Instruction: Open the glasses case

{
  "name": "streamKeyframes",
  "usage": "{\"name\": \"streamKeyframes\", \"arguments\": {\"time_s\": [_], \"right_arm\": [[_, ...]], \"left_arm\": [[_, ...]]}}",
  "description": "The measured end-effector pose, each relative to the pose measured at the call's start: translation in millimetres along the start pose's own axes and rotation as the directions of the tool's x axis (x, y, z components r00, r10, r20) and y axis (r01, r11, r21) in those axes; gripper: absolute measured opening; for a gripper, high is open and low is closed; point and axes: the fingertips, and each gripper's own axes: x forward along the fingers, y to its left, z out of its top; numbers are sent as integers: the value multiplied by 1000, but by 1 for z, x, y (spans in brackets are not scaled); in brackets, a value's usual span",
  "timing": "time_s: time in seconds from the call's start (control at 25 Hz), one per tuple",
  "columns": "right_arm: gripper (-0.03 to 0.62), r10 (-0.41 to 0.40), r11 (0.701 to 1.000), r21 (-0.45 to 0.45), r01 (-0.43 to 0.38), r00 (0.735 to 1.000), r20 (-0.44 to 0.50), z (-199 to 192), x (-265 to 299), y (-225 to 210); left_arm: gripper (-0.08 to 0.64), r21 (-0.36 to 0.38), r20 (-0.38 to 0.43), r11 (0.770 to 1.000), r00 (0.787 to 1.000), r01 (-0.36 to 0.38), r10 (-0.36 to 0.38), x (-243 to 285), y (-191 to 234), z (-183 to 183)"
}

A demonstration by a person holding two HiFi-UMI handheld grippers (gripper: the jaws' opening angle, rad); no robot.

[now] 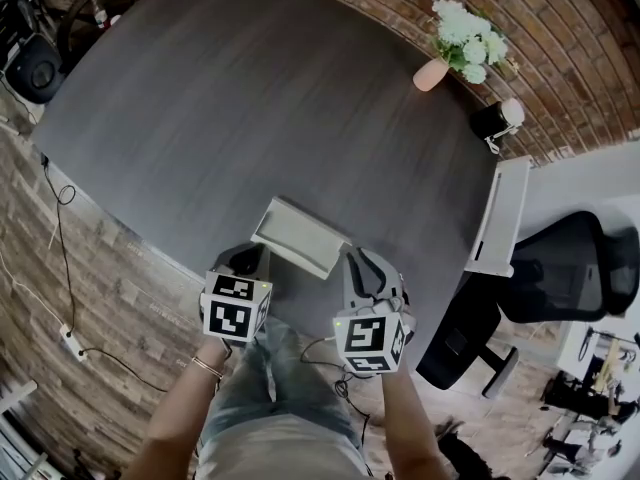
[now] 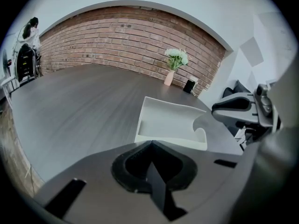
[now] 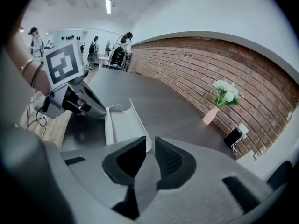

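The white glasses case [image 1: 297,236] lies open on the dark table [image 1: 230,118], close to its near edge. It shows as a shallow tray with an upright lid in the left gripper view [image 2: 170,120] and the right gripper view [image 3: 122,125]. My left gripper [image 1: 247,260] sits at the case's left end; its jaws [image 2: 150,143] meet tip to tip with nothing between them. My right gripper [image 1: 365,273] is at the case's right end. Its jaws [image 3: 150,143] stand a narrow gap apart, and the lid's thin edge runs up to that gap without being pressed.
A pink vase with white flowers [image 1: 432,73] and a small black device [image 1: 493,120] stand at the table's far right edge by the brick wall. A white panel [image 1: 500,218] and a black office chair [image 1: 560,268] are to the right. Cables lie on the floor at left.
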Motion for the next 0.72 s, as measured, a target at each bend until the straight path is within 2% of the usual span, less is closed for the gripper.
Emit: {"name": "streamKeyframes", "arguments": {"time_s": [0.16, 0.32, 0.44, 0.56, 0.72], "right_arm": [[63, 11, 996, 88, -13, 1000, 24, 4, -4, -3], [56, -17, 993, 119, 13, 999, 29, 10, -19, -15], [49, -59, 984, 175, 43, 994, 90, 25, -26, -32], [47, -111, 966, 249, 73, 983, 146, 39, -41, -56], [15, -205, 921, 373, 110, 953, 224, 58, -66, -94]], "left_arm": [[-5, 17, -25, 1000, 1000, -11, 12, -1, 0, -1], [-5, 44, -20, 998, 999, -46, 47, -9, -2, 3], [-5, 61, 64, 996, 996, -65, 61, -23, 3, 35], [-5, 90, 157, 992, 985, -89, 74, -43, 2, 75], [-5, 121, 307, 986, 949, -113, 71, -76, -1, 140]]}}
